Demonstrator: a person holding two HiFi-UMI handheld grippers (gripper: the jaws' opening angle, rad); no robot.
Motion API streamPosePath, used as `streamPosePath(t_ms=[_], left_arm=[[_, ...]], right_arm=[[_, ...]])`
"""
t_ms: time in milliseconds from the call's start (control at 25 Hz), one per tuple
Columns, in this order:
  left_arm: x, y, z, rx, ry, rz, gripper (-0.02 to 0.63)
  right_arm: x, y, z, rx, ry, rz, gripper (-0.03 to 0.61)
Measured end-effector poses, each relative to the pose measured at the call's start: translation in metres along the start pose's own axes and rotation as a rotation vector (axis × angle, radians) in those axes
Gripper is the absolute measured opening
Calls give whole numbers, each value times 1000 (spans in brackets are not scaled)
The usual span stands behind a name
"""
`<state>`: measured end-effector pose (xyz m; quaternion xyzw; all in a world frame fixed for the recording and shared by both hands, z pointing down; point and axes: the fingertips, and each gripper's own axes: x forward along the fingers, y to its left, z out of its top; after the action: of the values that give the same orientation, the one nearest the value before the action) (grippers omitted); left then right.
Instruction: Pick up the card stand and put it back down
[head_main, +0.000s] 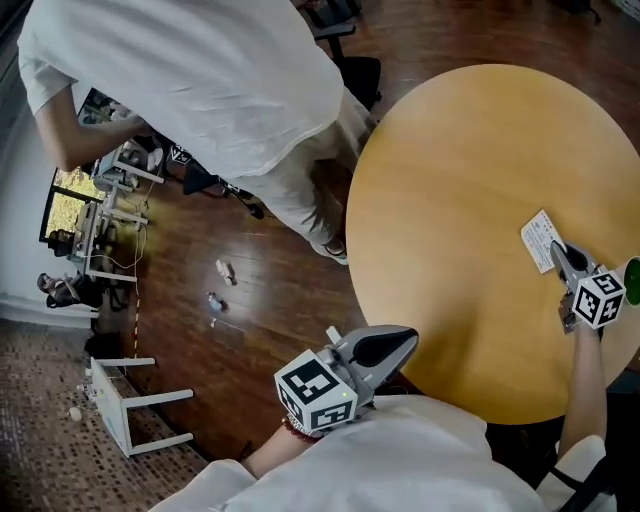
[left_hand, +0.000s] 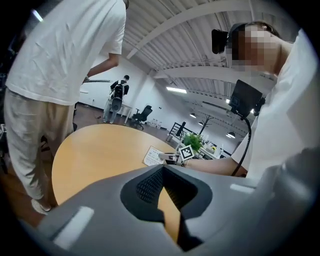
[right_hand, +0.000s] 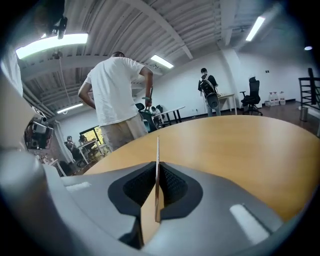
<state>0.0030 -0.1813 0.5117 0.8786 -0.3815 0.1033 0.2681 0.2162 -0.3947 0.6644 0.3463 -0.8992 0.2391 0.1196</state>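
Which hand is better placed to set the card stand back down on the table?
Right. The right gripper is shut on the card stand, over the round table. The left gripper holds nothing, at the table's near edge.

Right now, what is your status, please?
Right gripper shut on card stand, over the table. Left gripper shut, empty, at table's near edge. Nothing in the way.

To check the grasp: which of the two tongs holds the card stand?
The right tongs, shut on the thin white card stand over the table. The left tongs have nothing between them.
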Motion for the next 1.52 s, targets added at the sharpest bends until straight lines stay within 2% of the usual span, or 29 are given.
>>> streamPosePath(t_ms=[40,120,280,400,480,600,720,840,1000,1160,1320,1400,1520], left_arm=[[-9,-5,0,2,-2,-7,0],[-9,-8,9,10,3,-16,0],[38,-6,52,37,7,-54,0],[39,-2,53,52,2,-76,0],[23,13,50,57,-13,-88,0],[-2,19,47,68,-48,-112,0],[-22,9,56,76,-90,-145,0],[-60,-11,60,79,-113,-196,0],[-115,-36,52,140,-88,-308,0],[-160,-54,33,145,-91,-394,0],[-200,-72,7,131,-76,-437,0],[-210,-86,-4,127,-67,-452,0],[-220,-108,-13,130,-72,-468,0]], right_arm=[[-5,10,0,1,-2,-6,32],[-5,12,6,7,-3,-13,84],[-4,-36,54,48,-57,-55,212],[-16,-43,39,95,-68,-160,250],[-17,-23,21,139,-76,-214,268],[-37,26,2,206,-110,-245,287],[-71,80,19,231,-181,-236,299],[-108,157,46,193,-246,-211,301],[-140,274,75,77,-302,-195,301],[-168,374,72,59,-363,-197,301],[-197,468,62,48,-400,-160,302],[-218,496,58,23,-414,-158,302],[-250,510,47,9,-432,-194,301]])
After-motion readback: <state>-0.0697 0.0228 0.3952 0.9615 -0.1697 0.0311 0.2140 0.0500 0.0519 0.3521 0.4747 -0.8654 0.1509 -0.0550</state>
